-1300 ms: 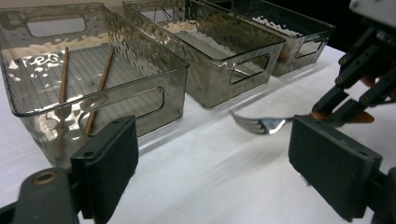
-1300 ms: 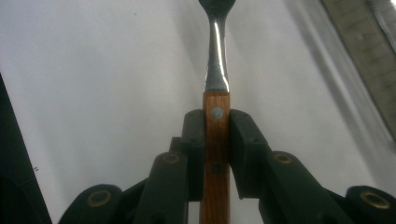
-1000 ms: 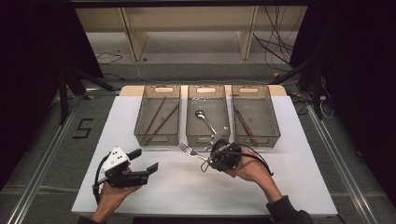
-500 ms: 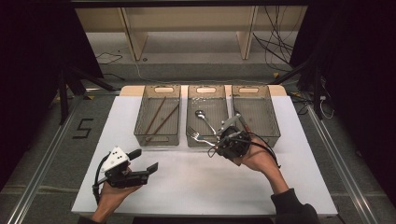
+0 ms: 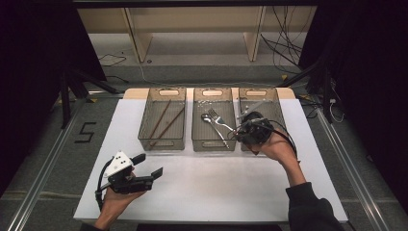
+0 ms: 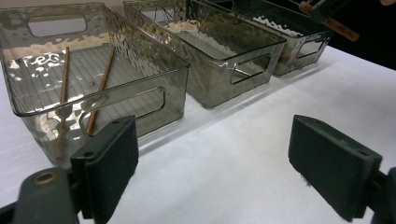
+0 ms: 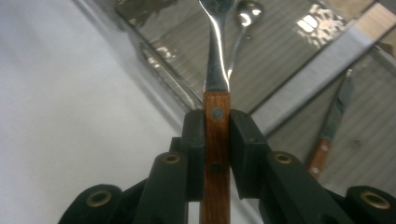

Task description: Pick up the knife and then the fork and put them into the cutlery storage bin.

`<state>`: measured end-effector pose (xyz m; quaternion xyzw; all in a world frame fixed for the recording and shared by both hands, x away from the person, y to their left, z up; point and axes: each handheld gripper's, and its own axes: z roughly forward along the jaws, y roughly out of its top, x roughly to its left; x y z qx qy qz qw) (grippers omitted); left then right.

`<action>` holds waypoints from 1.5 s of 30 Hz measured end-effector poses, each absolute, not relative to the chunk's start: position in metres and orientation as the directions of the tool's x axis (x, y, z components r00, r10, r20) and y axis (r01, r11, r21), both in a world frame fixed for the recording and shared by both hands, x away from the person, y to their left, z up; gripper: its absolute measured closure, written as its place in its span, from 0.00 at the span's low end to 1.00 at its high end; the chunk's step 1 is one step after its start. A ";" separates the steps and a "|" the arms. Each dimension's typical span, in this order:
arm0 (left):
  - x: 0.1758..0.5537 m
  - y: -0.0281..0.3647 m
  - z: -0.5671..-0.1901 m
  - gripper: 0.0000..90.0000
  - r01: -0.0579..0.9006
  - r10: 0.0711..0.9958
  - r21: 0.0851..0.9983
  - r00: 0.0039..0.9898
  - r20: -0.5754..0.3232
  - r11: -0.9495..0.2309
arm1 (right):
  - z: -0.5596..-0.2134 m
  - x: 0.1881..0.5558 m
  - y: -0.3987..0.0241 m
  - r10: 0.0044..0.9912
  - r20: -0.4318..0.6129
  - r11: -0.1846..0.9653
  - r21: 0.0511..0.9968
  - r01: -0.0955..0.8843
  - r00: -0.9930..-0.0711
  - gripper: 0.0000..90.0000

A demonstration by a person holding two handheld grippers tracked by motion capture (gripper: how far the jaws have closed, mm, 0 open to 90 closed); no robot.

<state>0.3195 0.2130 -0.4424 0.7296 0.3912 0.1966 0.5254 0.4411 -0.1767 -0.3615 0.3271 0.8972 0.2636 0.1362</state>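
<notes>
Right gripper point(image 7: 216, 135): jaws clamped on fork point(image 5: 219, 120) by its wooden handle, tines over middle bin point(image 5: 212, 141), centre of high view. Left gripper point(image 6: 212, 161): jaws apart, nothing between, lower left.

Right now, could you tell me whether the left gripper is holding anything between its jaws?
No, the left gripper has its jaws standing wide apart, with only the bare white table between them.

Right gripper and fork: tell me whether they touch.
Touching. The right gripper view shows the right gripper with both pads pressed on the fork at its wooden handle.
</notes>
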 end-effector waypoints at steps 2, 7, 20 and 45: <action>0.319 0.213 -0.442 0.18 0.364 0.777 0.920 0.617 -0.124 -0.142 | -0.360 0.446 -0.182 0.675 -0.069 0.633 0.566 0.529 -0.734 0.86; 0.320 0.213 -0.442 0.18 0.364 0.777 0.920 0.617 -0.124 -0.142 | -0.356 0.454 -0.192 0.705 -0.069 0.608 0.572 0.551 -0.706 0.86; 0.320 0.213 -0.442 0.18 0.364 0.777 0.921 0.617 -0.124 -0.142 | -0.354 0.474 -0.210 0.773 -0.063 0.544 0.580 0.607 -0.632 0.86; 0.320 0.213 -0.442 0.18 0.364 0.777 0.921 0.617 -0.124 -0.142 | -0.372 0.513 -0.241 0.884 -0.045 0.408 0.560 0.721 -0.465 0.86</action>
